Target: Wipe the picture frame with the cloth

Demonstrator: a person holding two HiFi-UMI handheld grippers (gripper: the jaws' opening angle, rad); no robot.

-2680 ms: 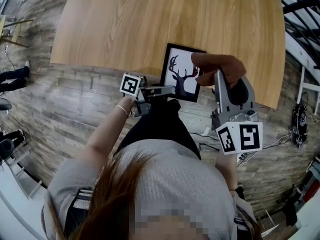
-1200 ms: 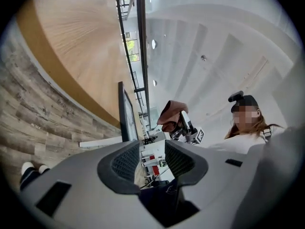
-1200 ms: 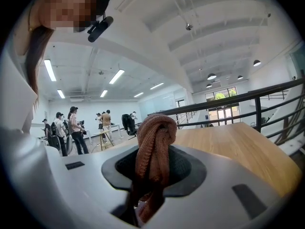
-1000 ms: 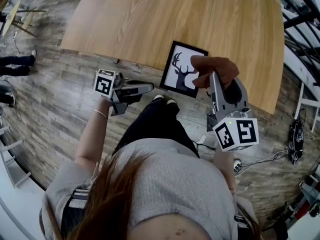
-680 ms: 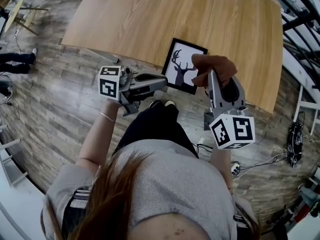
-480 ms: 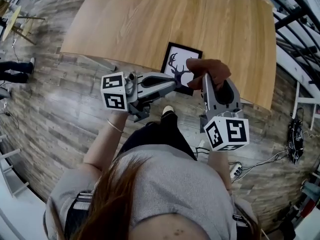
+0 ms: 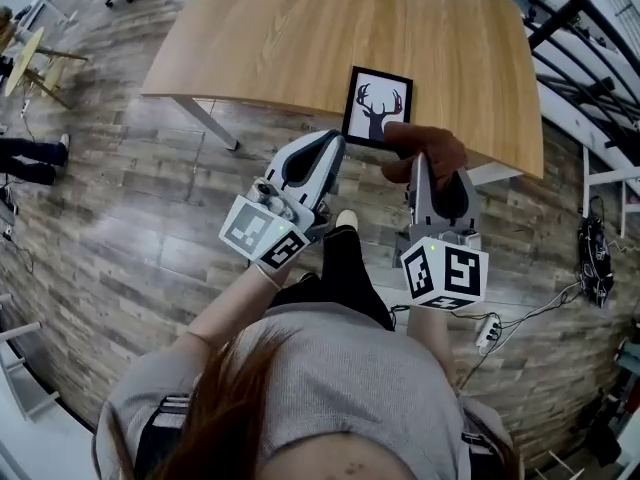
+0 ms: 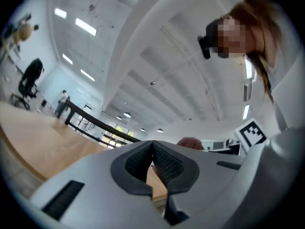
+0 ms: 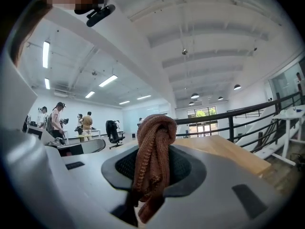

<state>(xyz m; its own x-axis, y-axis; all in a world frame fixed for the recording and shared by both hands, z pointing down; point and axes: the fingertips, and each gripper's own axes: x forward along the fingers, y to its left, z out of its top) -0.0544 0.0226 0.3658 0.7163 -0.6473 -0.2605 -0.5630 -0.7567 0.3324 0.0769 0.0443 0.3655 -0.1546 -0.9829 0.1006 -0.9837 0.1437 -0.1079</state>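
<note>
A black picture frame [image 7: 378,107] with a deer print lies flat near the front edge of the wooden table [image 7: 300,38]. My right gripper [image 7: 418,163] is shut on a brown knitted cloth [image 7: 422,148], which hangs bunched between its pads [image 9: 152,147]. From the head view the cloth overlaps the frame's lower right corner; I cannot tell if it touches. My left gripper [image 7: 335,140] is raised to the frame's left, its tips pointing at the frame. Its jaws are shut with nothing between them [image 8: 152,149].
A table leg [image 7: 205,120] stands at the front left, over the plank floor. A power strip with cables [image 7: 488,332] lies on the floor at the right. In the right gripper view, people [image 9: 57,120] stand far off and a black railing [image 9: 248,111] runs behind the table.
The left gripper has risen and rolled, from pointing sideways at the frame's lower left to pointing forward. The right gripper with the cloth has drawn back off the frame's right side. The head view has pulled back.
</note>
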